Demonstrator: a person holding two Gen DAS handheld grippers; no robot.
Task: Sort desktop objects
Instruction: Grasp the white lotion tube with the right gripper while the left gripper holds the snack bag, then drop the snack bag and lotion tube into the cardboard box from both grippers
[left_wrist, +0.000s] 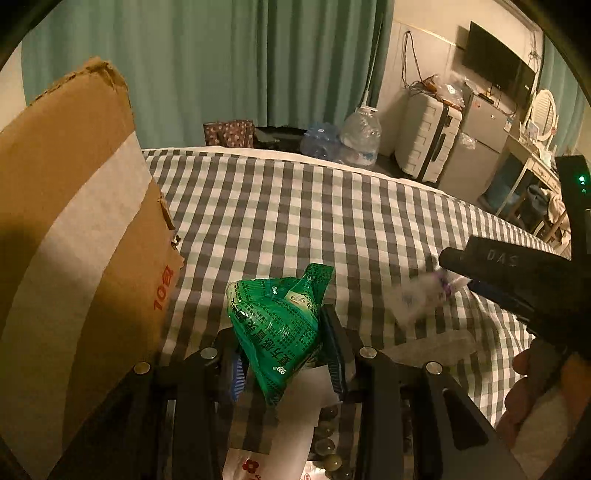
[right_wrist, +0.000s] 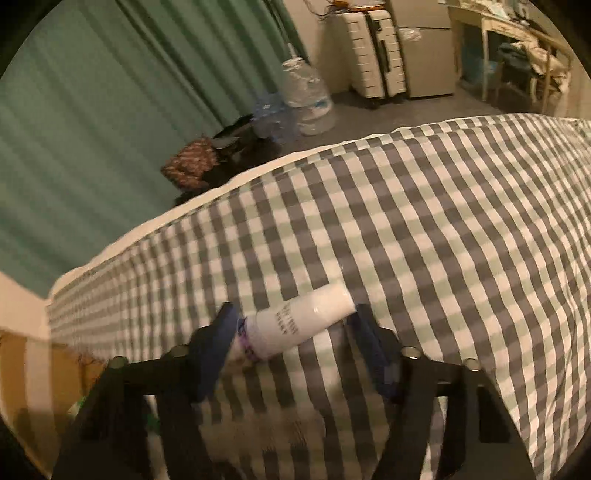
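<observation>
A crumpled green printed sachet (left_wrist: 280, 332) stands up between the blue pads of my left gripper (left_wrist: 282, 334), which is shut on it just above the checked bedsheet (left_wrist: 295, 206). A small white tube (right_wrist: 299, 321) with a purple band near its cap lies slantwise between the fingers of my right gripper (right_wrist: 293, 314). One pad touches its cap end and the other its flat end, so the gripper is shut on it. In the left wrist view the right gripper (left_wrist: 454, 269) comes in from the right, with the blurred tube (left_wrist: 417, 295) sticking out of its tip.
An open cardboard box (left_wrist: 74, 221) stands at the left, its flap close to the sachet. Under the left gripper lie a string of beads (left_wrist: 328, 454) and a white packet with a red flower (left_wrist: 255, 465). A hand (left_wrist: 532, 387) holds the right gripper. Past the bed's far edge stand water jugs (left_wrist: 360, 133) and a suitcase (left_wrist: 424, 136).
</observation>
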